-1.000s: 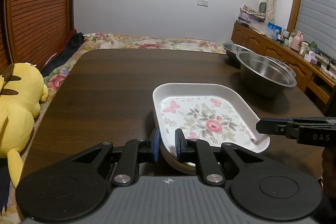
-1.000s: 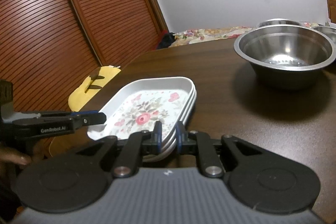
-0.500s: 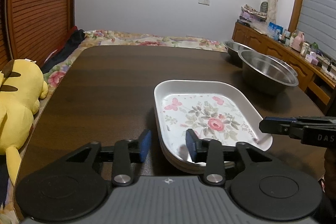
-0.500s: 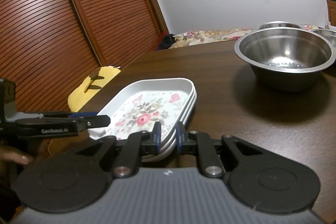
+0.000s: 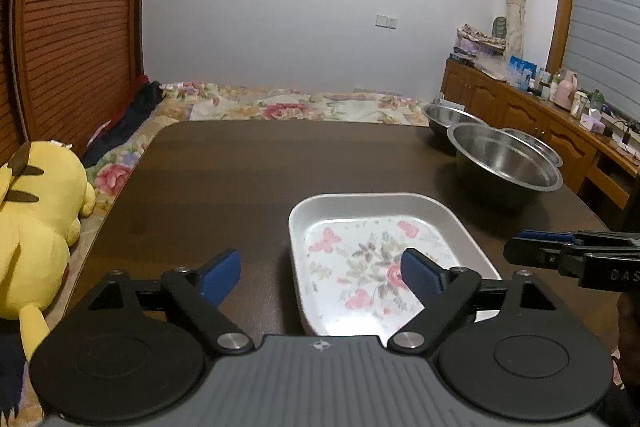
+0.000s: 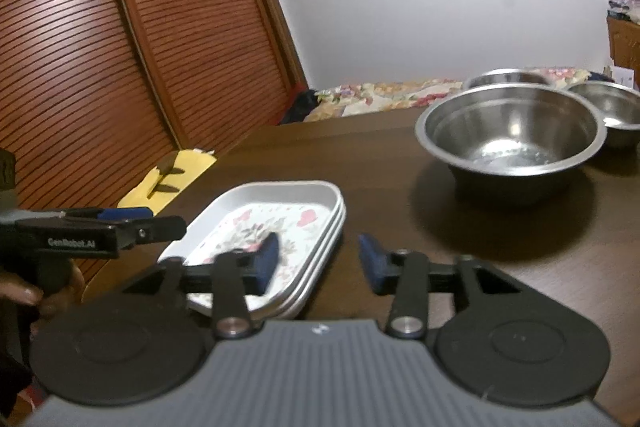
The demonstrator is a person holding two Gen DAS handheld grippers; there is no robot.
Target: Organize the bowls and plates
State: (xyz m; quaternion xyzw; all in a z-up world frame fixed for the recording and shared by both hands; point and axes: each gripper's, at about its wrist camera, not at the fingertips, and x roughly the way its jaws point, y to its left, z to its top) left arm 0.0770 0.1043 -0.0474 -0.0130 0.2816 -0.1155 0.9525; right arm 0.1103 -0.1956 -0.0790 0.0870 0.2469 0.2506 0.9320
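Spread wide on both sides: left gripper (image 5: 320, 277) with one blue-padded finger (image 5: 420, 277) over the floral plates (image 5: 372, 259) and the other over bare dark surface (image 5: 240, 179), gripping nothing. Right gripper (image 6: 318, 261) likewise parted, one finger (image 6: 266, 261) over the near corner of the plates (image 6: 280, 223), the other beyond their rim, above wood. Stacked on the surface just ahead of both pairs of fingers: white rounded-rectangle plates with pink roses and butterflies on the top one; three rims countable only from the right wrist view.

Readable on the left gripper's side, seen from the right wrist: "GenRobot.AI", with a hand (image 6: 24, 291) wrapped round its handle. Readable on the right gripper, seen from the left wrist: only "DAS", cut off by the frame edge.

Farther ahead and right of the fingers: large steel bowl (image 6: 510, 135), with two smaller steel bowls (image 6: 616, 111) behind it, all standing apart from the plates.

Left of the surface: yellow plush toy (image 5: 36, 223) against slatted wooden doors (image 6: 100, 47). Beyond the far edge: bed with floral cover (image 5: 296, 105).

Visible only from the left wrist: wooden sideboard (image 5: 520, 107) crowded with bottles and boxes, curtain, window shutter. Wall switch (image 5: 386, 21) in both views.
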